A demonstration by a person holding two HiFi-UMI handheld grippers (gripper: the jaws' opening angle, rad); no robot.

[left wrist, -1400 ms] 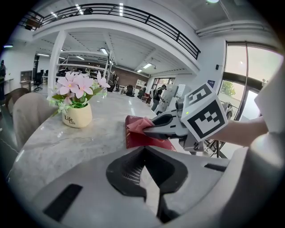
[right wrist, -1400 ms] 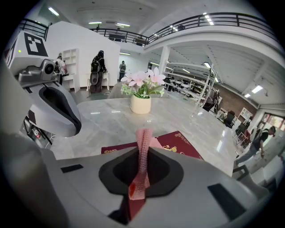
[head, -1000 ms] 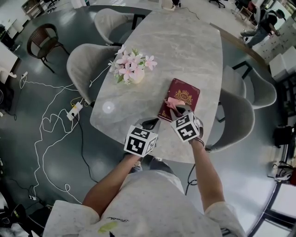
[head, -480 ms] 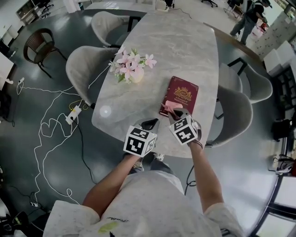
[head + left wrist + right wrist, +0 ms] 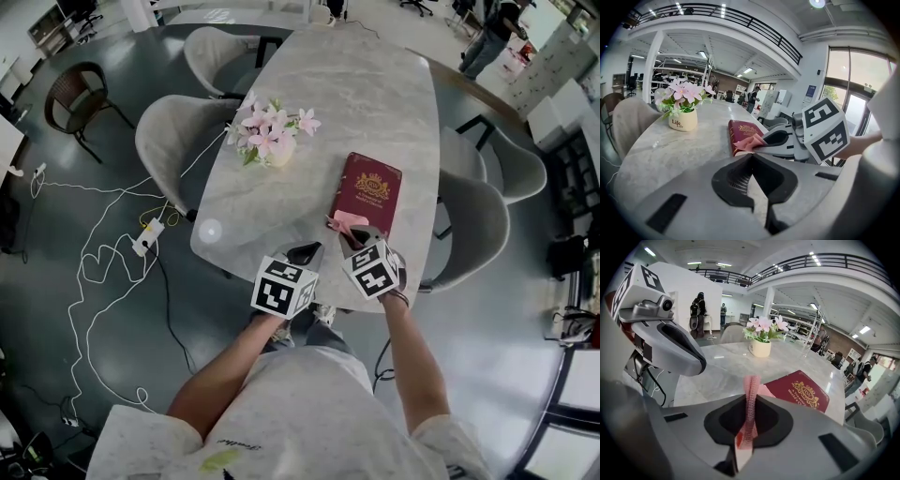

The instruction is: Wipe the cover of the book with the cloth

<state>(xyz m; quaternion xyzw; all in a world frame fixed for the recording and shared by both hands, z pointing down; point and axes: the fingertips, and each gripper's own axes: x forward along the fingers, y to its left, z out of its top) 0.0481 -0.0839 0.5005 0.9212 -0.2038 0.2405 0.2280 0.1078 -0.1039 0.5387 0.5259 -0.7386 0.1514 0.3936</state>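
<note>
A dark red book (image 5: 368, 194) with a gold crest lies flat on the marble table (image 5: 366, 103), near its right front edge; it also shows as the book (image 5: 802, 391) and the book (image 5: 743, 132). A pink cloth (image 5: 348, 223) rests on the book's near end, pinched in my right gripper (image 5: 351, 234), which is shut on it; the cloth (image 5: 751, 401) stands upright between the jaws. My left gripper (image 5: 307, 253) hovers beside it over the table's front edge, shut and holding nothing.
A small pot of pink flowers (image 5: 272, 136) stands left of the book. Grey chairs (image 5: 173, 141) surround the table, one chair (image 5: 476, 234) close on the right. White cables (image 5: 94, 272) trail over the floor at the left. People stand far off.
The right gripper with the cloth has slid back toward me along the book, from mid-cover to its near end. The left gripper has stayed put.
</note>
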